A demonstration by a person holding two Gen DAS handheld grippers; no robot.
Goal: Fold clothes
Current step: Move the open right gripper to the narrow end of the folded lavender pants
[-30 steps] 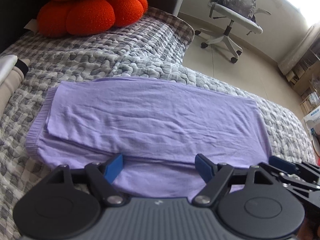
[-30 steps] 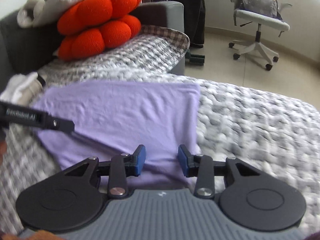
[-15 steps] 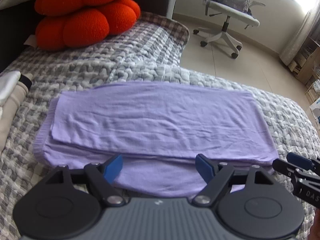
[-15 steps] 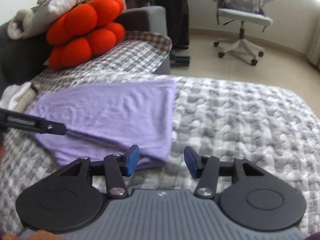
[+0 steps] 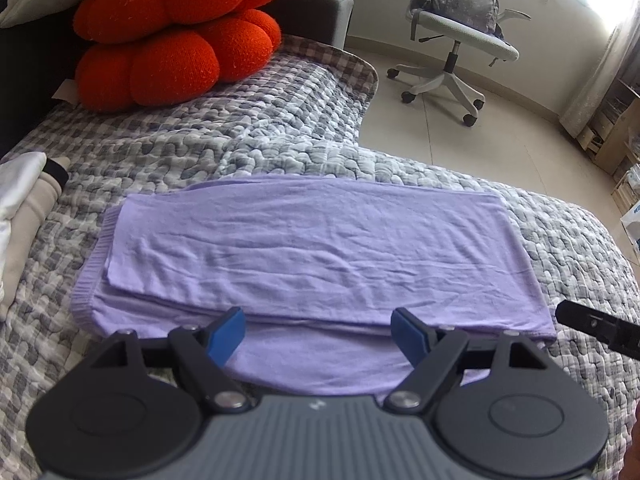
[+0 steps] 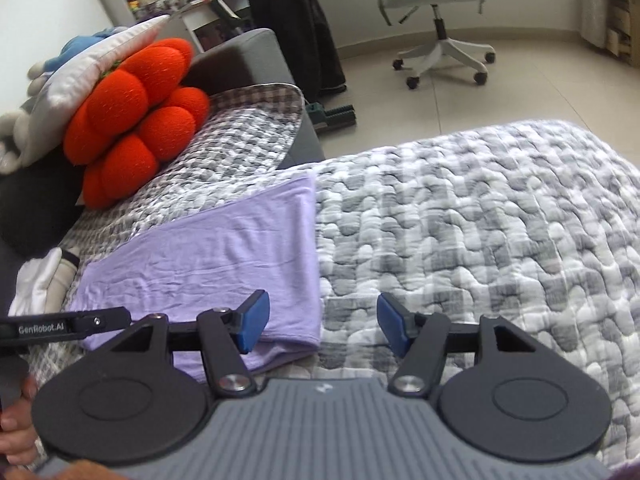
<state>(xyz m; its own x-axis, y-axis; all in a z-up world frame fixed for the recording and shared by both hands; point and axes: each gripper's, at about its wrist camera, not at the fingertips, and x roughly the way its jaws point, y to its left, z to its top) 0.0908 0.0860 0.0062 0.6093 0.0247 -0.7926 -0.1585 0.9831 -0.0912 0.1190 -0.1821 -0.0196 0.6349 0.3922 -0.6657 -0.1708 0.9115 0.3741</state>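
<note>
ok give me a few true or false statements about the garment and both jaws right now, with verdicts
1. The lilac garment lies folded on the grey checked quilt. True.
2. The left gripper is clamped on the garment. False: its jaws stand open, holding nothing.
3. The right gripper is open. True.
4. An orange cushion sits on the garment. False: it rests apart, further back.
5. The office chair is bare. False: a bag lies on it.
</note>
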